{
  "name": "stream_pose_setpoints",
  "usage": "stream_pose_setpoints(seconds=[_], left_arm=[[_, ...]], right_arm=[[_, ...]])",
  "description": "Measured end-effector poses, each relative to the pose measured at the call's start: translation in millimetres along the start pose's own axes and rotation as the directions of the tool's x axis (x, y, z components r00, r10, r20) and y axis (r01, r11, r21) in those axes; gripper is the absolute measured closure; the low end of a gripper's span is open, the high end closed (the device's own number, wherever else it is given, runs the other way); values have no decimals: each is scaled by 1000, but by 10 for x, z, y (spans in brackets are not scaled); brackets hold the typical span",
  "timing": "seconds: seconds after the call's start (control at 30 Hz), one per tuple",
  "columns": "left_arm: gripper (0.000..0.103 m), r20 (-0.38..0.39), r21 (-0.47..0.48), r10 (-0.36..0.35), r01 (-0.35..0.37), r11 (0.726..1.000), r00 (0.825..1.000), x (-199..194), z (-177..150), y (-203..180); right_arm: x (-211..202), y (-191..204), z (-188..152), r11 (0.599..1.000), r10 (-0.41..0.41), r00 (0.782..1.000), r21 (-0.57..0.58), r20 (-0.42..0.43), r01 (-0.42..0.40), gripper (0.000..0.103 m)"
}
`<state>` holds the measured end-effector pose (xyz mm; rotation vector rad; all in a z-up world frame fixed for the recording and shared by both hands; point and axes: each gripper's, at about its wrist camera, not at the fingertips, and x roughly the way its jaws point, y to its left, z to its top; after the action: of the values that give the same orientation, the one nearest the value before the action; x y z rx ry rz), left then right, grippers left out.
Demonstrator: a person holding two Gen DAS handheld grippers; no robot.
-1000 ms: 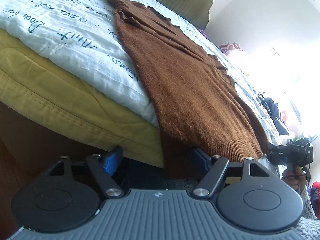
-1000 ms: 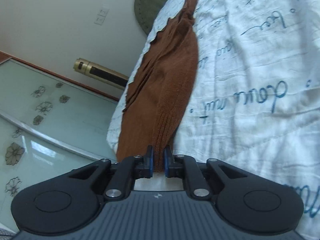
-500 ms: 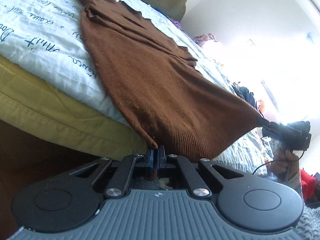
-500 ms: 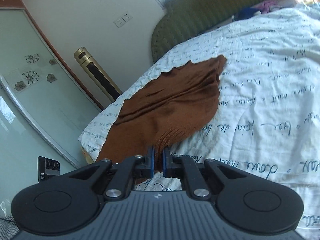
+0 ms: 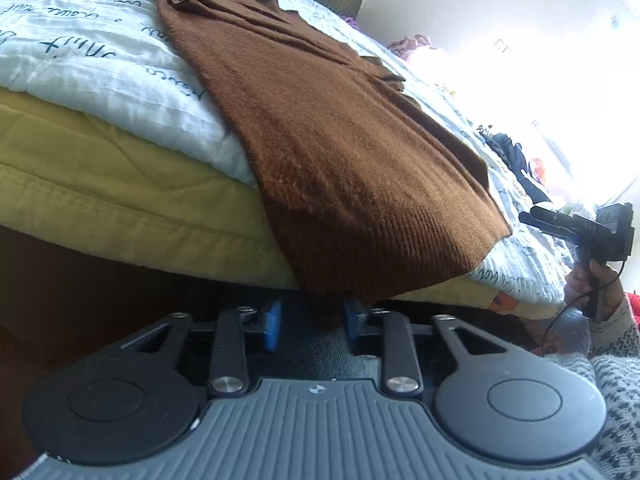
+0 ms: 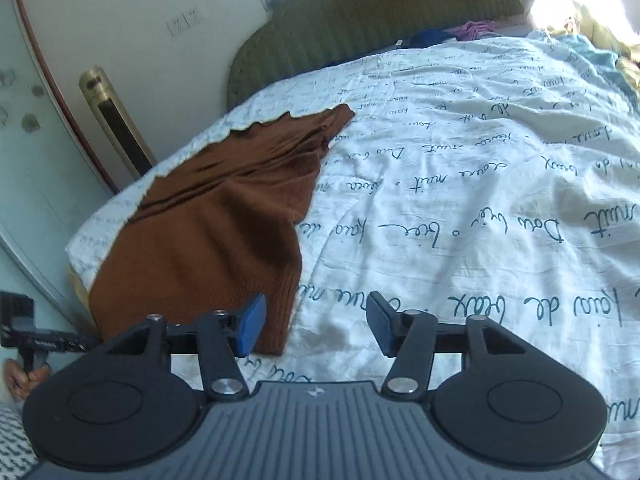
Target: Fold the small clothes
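Grippers, two, mine. My left gripper (image 5: pixel 310 322): jaws partly apart and opening, the hanging hem of the brown knit garment (image 5: pixel 344 152) dangling between the blue pads (image 5: pixel 272 324), neither pad pressing on it. My right gripper (image 6: pixel 314 324): jaws wide and opening, nothing between them; its left pad sits just over the garment's near corner. Garment: lies lengthwise near the bed's edge on the white script-printed quilt (image 6: pixel 460 208), hem draped over the yellow mattress side (image 5: pixel 120 208). Beyond: green headboard (image 6: pixel 372 28), loose clothes beside it.
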<state>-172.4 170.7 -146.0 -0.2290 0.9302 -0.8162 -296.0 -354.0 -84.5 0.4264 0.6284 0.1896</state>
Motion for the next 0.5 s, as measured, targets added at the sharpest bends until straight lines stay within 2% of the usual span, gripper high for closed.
stream_pose_setpoints(seconds=[0.07,0.13,0.2,0.27,0.3,0.37,0.4,0.47,0.5], left_arm=[[37,34,-6,-32,32,999,999,11,15,-18],[22,37,4,-64,64,998,997,42,32,-49],[19,39,32,-74,73,997,996,83,29,-101],[24,22,40,-67,66,997,998,149,27,-121],[27,17,38,-70,70,997,997,179,22,-123],[46,-5,32,-74,74,997,997,234,16,-118],[50,-12,37,-63,63,997,998,253,12,-123],[66,-14,46,-49,49,998,999,257,5,-128],[68,-15,41,-47,48,998,999,254,7,-115]], right_arm=[[77,-146,50,992,93,996,92,-9,-91,46],[220,-198,76,982,138,990,138,-39,-132,46],[380,-187,61,978,171,981,134,-89,-158,46],[518,-135,12,973,199,972,141,-128,-181,46],[538,-107,-1,972,211,970,132,-121,-195,43],[556,-77,9,968,229,965,133,-129,-212,38],[555,-69,14,968,232,963,127,-134,-216,35],[545,-76,-12,967,243,961,115,-133,-229,33],[540,-85,-23,966,247,960,113,-128,-233,33]])
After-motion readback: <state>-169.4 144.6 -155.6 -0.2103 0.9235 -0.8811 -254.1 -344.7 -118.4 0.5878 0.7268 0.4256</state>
